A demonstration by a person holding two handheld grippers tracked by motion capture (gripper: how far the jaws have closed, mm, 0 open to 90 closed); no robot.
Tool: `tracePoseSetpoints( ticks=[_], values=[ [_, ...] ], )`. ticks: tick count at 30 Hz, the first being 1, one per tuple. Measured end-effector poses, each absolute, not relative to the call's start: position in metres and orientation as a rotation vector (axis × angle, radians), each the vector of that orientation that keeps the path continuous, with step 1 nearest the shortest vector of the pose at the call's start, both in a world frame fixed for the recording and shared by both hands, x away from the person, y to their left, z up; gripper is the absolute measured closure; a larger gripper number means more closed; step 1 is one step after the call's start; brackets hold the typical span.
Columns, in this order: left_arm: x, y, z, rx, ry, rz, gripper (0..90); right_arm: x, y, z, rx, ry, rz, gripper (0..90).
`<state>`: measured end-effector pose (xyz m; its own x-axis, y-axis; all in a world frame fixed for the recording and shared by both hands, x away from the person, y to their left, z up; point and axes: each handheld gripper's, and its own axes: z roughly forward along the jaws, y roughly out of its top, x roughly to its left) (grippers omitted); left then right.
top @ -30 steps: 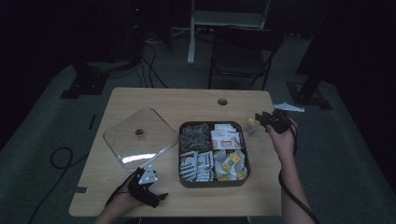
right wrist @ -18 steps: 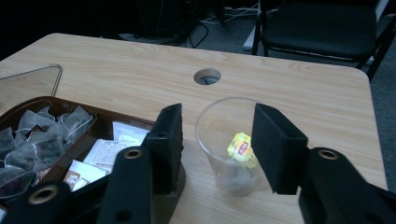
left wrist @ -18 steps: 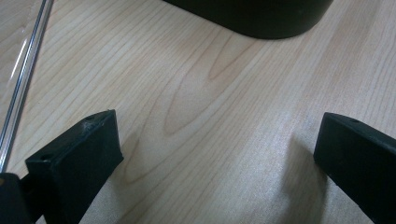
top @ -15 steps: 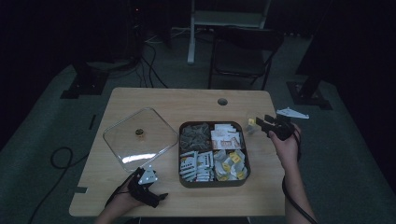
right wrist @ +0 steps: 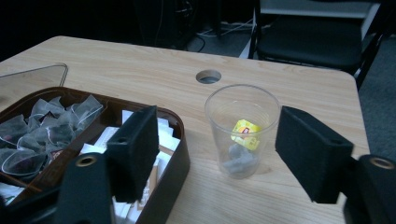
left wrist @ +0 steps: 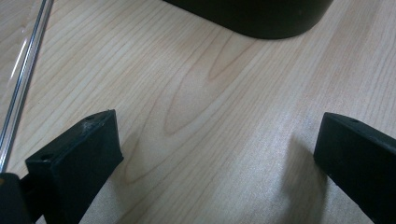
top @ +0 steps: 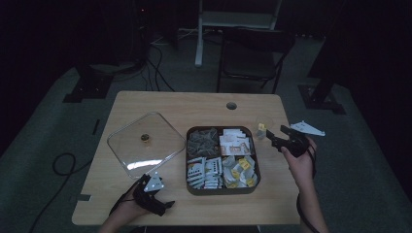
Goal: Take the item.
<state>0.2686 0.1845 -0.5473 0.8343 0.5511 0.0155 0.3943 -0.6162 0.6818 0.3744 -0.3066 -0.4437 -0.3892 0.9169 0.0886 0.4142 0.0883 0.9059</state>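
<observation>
On the bench [top: 165,104], from largest item to smallest: the clear square lid [top: 145,144] lies flat at the person's left, off its box; the dark compartmented tea box [top: 222,180] sits at centre, holding pyramid bags and paper sachets; the clear plastic cup [right wrist: 242,128] stands upright just beyond the box's far right corner, apart from the box wall; inside the cup a tea bag with a yellow tag [right wrist: 245,132] rests on the bottom. The right gripper [top: 277,138] hovers just beside the cup on the person's side, its jaws having just been opening; in the right gripper view they stand spread wide, released, with the cup seen between and beyond them but no pad touching its wall. The governing relation is therefore this: the cup lies straight ahead of the right gripper along its pointing axis, toward the far left of the hand, and its long axis is vertical, so a grasp would meet the wall from the side. The left gripper [top: 156,194] rests low over bare wood at the near left edge, its jaws likewise spread with nothing between them; it is well apart from the cup, beyond the box, so the right hand is plainly the nearer.
</observation>
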Motion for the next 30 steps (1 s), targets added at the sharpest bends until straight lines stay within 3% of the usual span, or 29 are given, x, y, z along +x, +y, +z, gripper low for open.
tracePoseSetpoints(
  ticks=[13,30],
  values=[
    [0.269,0.185,-0.547,2.312,0.686,0.292,1.3,0.35,-0.301,-0.462,1.313,1.904,1.278,18.4],
    [0.269,0.185,-0.547,2.312,0.686,0.292,1.2,0.327,-0.31,-0.488,1.326,1.927,1.268,17.0]
  ],
)
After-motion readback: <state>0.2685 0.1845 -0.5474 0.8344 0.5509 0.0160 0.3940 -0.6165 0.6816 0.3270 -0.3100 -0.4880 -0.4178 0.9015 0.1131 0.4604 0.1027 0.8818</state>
